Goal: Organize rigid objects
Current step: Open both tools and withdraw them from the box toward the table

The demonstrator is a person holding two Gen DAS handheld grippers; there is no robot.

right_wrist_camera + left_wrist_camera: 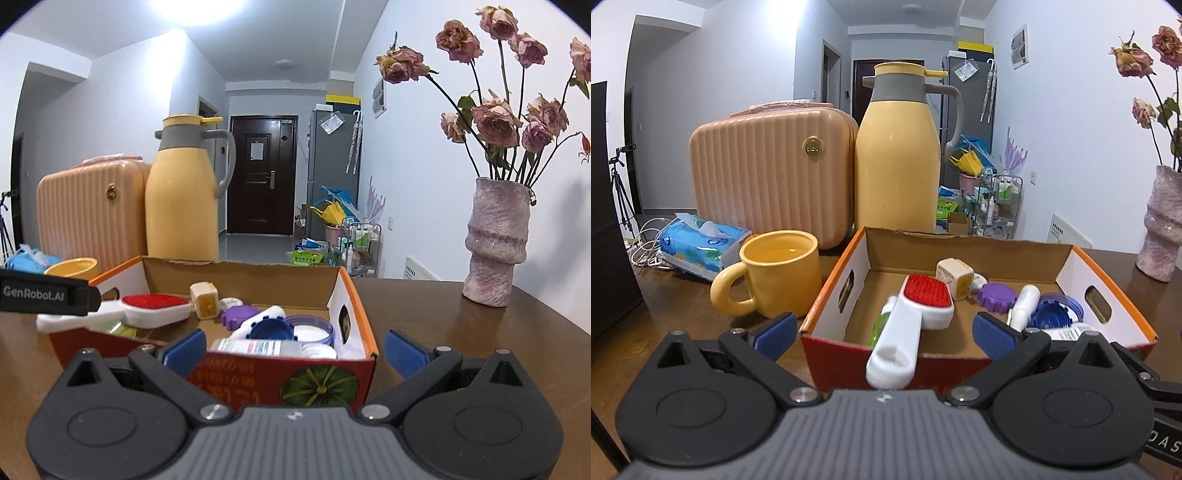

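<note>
The brown wooden bench (461, 332) carries everything. At its far left stands a ribbed peach-coloured case (768, 177), and just to its right a tall yellow thermos jug (897, 155) with a grey collar and handle. On the far right of the bench is a rough pink vase (495, 240) holding dried roses (495, 118).

In the middle sits an open cardboard box (834, 291) with orange rims, white side walls with cut-out handles, and a red near wall printed with a green pumpkin. A yellow mug (779, 273) stands just left of the box, its handle pointing left, and a blue tissue pack (701, 243) lies farther left, in front of the case.

Inside the box, a white brush (916, 314) with a red pad lies at the left, its handle sticking out over the near wall. A small cream cube (955, 277) stands toward the far wall, with a purple toothed cap (995, 295) to its right. Right of that are a white tube (1025, 306), a blue ribbed lid (1052, 310), and a labelled bottle (258, 347) lying along the near wall.

The left tongs (882, 332) are spread wide, empty, hovering at the near wall of the box, with the brush handle between the blue pads but touching neither. The right tongs (295, 345) are likewise spread wide and empty, straddling the box's near right corner.
</note>
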